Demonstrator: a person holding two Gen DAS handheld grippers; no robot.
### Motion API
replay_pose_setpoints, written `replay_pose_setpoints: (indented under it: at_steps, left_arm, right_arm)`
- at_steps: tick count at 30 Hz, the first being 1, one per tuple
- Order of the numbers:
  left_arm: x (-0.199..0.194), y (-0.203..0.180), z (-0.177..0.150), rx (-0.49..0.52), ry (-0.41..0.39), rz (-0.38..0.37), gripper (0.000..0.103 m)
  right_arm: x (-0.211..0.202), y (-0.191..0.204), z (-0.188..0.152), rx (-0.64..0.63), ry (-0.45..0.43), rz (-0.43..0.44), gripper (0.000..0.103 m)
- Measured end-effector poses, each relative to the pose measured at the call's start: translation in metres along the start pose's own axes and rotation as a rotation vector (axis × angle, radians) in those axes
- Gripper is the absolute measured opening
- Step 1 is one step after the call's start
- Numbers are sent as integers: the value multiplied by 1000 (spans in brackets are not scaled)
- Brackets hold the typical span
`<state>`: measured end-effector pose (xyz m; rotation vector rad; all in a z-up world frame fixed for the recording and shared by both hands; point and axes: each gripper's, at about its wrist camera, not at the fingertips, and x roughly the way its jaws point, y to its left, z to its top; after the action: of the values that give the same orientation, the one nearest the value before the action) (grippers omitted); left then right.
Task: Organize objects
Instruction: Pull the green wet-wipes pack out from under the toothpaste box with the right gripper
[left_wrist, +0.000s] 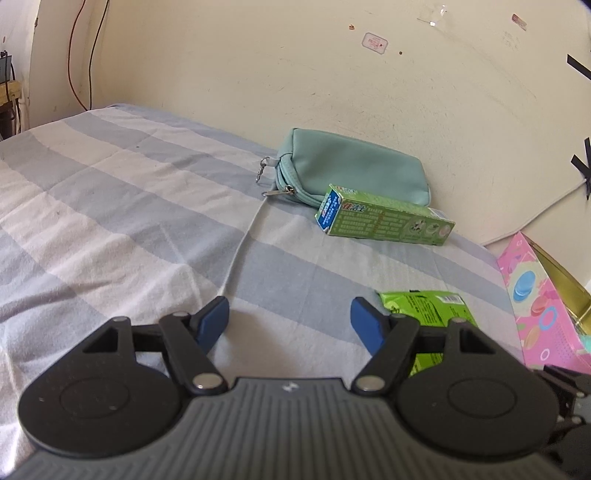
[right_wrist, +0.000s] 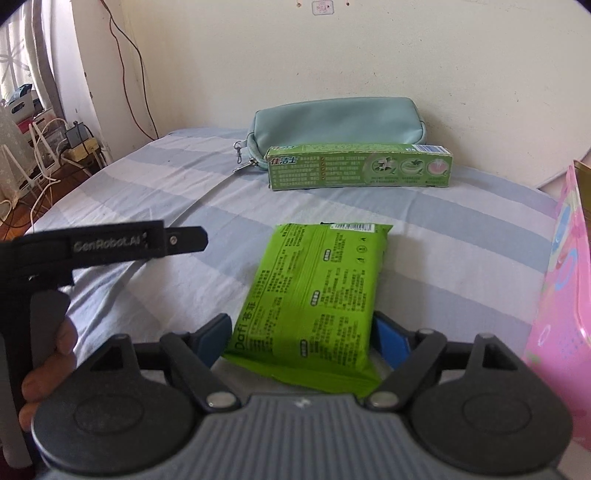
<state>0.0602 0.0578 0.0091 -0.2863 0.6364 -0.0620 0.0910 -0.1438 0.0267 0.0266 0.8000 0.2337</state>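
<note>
A green wipes packet (right_wrist: 314, 299) lies on the striped bed sheet (right_wrist: 147, 192). My right gripper (right_wrist: 301, 341) has a blue pad on each side of the packet's near end; the jaws stand wide and I cannot tell if they press it. Behind it lie a green toothpaste box (right_wrist: 360, 168) and a teal zip pouch (right_wrist: 336, 125) against the wall. My left gripper (left_wrist: 290, 323) is open and empty over the sheet, left of the packet (left_wrist: 424, 310). The box (left_wrist: 384, 221) and pouch (left_wrist: 354, 171) lie ahead of it to the right.
A pink patterned box (left_wrist: 543, 306) stands at the bed's right edge, also in the right wrist view (right_wrist: 565, 295). The left gripper's handle (right_wrist: 110, 243) and hand show at the left. Cables and a power strip (right_wrist: 79, 147) lie on the floor far left.
</note>
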Motion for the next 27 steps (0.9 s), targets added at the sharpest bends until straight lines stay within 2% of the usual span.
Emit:
replay_pose_setpoints:
  at_steps: [10, 13, 18, 27]
  left_arm:
    - [0, -8, -4, 40, 5, -17, 74]
    - [0, -12, -6, 62, 4, -19, 74]
    - [0, -15, -8, 76, -1, -11, 74]
    - [1, -17, -8, 92, -3, -1, 77]
  right_arm:
    - [-52, 10, -57, 29, -63, 10, 84]
    - [-62, 13, -70, 32, -79, 21, 89]
    - [-70, 6, -79, 60, -102, 19, 97]
    - [-76, 6, -89, 30, -129, 2, 99]
